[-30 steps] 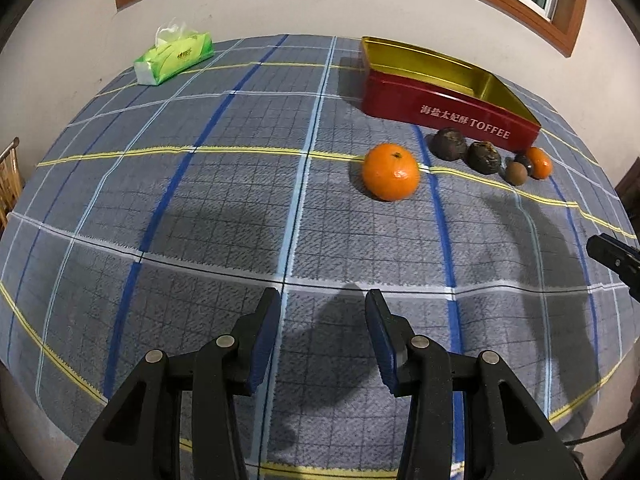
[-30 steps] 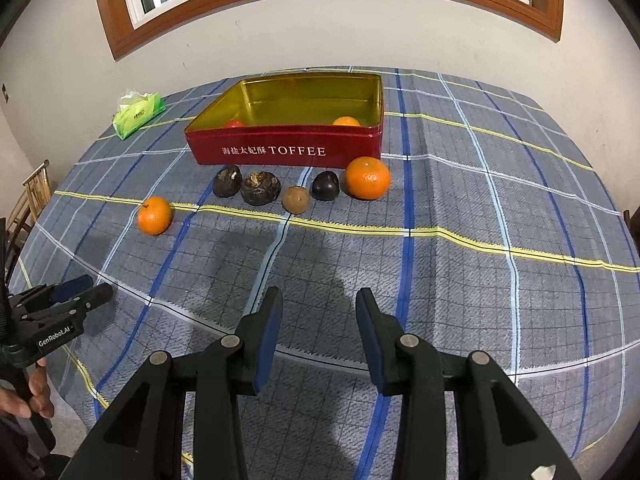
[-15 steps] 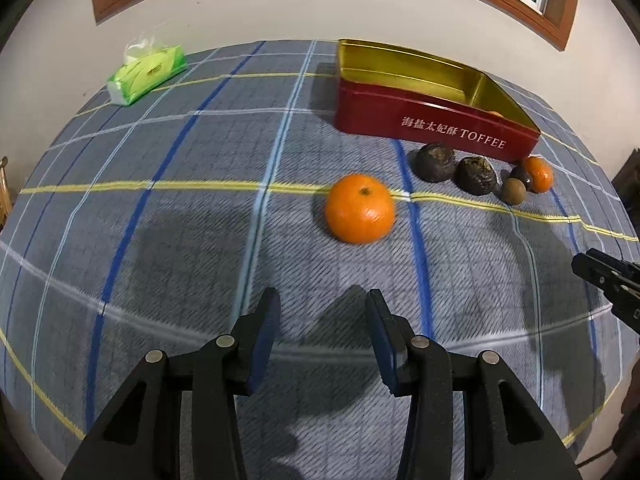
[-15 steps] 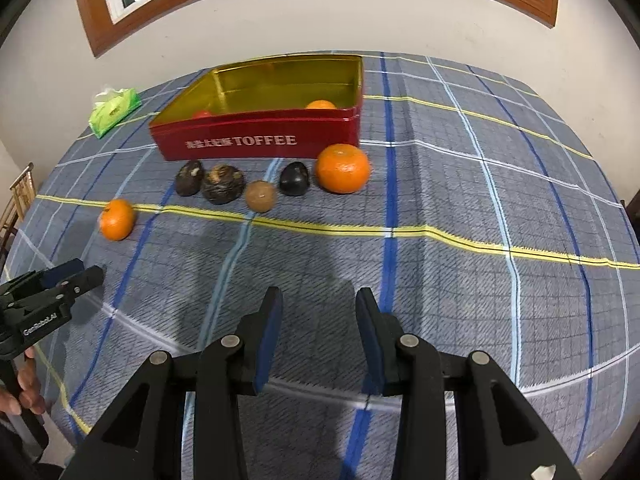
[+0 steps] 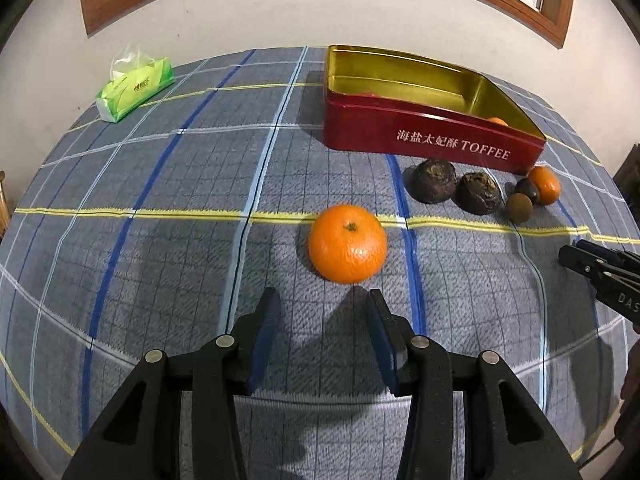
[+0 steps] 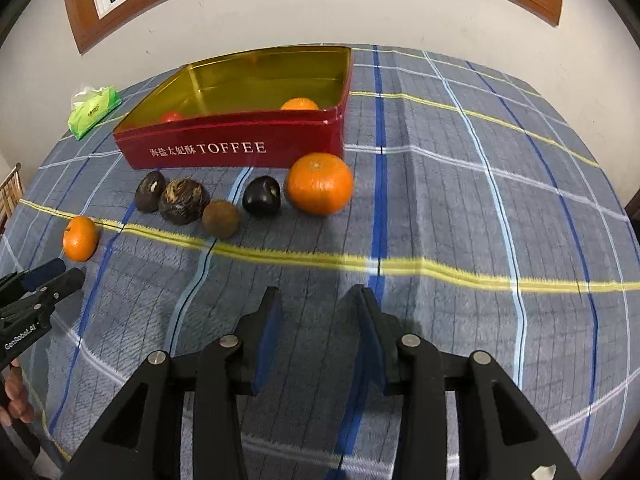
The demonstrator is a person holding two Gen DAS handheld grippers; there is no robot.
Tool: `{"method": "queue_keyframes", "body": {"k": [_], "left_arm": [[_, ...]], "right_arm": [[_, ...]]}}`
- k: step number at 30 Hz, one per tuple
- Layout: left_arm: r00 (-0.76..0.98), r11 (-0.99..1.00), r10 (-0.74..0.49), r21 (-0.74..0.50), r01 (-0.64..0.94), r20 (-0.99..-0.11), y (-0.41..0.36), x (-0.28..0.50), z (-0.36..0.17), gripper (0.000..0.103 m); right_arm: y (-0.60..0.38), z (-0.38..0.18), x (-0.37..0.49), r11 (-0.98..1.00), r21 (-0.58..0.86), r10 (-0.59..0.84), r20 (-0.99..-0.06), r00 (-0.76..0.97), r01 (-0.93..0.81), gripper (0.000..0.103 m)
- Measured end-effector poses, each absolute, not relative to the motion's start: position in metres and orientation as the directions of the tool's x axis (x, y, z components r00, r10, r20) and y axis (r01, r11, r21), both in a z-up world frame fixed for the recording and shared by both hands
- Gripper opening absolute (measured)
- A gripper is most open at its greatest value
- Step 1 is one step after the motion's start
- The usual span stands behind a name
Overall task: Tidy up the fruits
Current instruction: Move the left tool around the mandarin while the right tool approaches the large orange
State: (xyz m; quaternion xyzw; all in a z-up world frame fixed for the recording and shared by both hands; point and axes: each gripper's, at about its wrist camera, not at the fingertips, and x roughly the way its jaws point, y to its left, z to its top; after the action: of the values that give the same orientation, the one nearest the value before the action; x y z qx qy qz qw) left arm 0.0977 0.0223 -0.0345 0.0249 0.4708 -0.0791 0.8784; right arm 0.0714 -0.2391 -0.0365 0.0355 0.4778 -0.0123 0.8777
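A red TOFFEE tin with a gold inside stands on the checked cloth and holds an orange and a red fruit. In front of it lie several dark and brown fruits and a second orange. A third orange lies apart, just ahead of my left gripper, which is open and empty. My right gripper is open and empty, well short of the fruit row.
A green tissue pack lies at the far left of the table. The wall and a wood-framed window are behind the table. A chair stands at the left edge. Each gripper shows in the other's view.
Both grippers have moved forward toward the fruit. The lone orange is now just in front of the left gripper's fingertips. Both jaws stay open.
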Motion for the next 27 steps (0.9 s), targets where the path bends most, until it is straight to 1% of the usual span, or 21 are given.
{"method": "queue_keyframes", "body": {"k": [4,8,19,22,27], "left_arm": [[0.547,0.986,-0.120,-0.037,0.160,-0.828,0.022,0.104,-0.035,0.050],[0.547,0.984,-0.128,-0.040,0.171,-0.827,0.019,0.109,-0.035,0.052],[0.546,0.983,-0.133,-0.039,0.181,-0.827,0.011,0.124,-0.035,0.053],[0.549,0.983,-0.126,-0.032,0.178,-0.826,0.008,0.129,-0.036,0.053],[0.548,0.984,-0.117,-0.024,0.174,-0.829,0.005,0.136,-0.036,0.053]], "right_arm": [[-0.238,-0.037,0.085,0.998,0.031,-0.002,-0.834,0.552,0.051,0.040],[-0.239,-0.037,0.097,0.998,0.030,-0.002,-0.831,0.556,0.048,0.040],[-0.244,-0.040,0.124,0.999,0.018,-0.011,-0.824,0.567,0.045,0.041],[-0.244,-0.040,0.127,0.999,0.016,-0.008,-0.822,0.570,0.039,0.043],[-0.243,-0.040,0.133,0.999,0.016,-0.008,-0.821,0.570,0.036,0.042]]}}
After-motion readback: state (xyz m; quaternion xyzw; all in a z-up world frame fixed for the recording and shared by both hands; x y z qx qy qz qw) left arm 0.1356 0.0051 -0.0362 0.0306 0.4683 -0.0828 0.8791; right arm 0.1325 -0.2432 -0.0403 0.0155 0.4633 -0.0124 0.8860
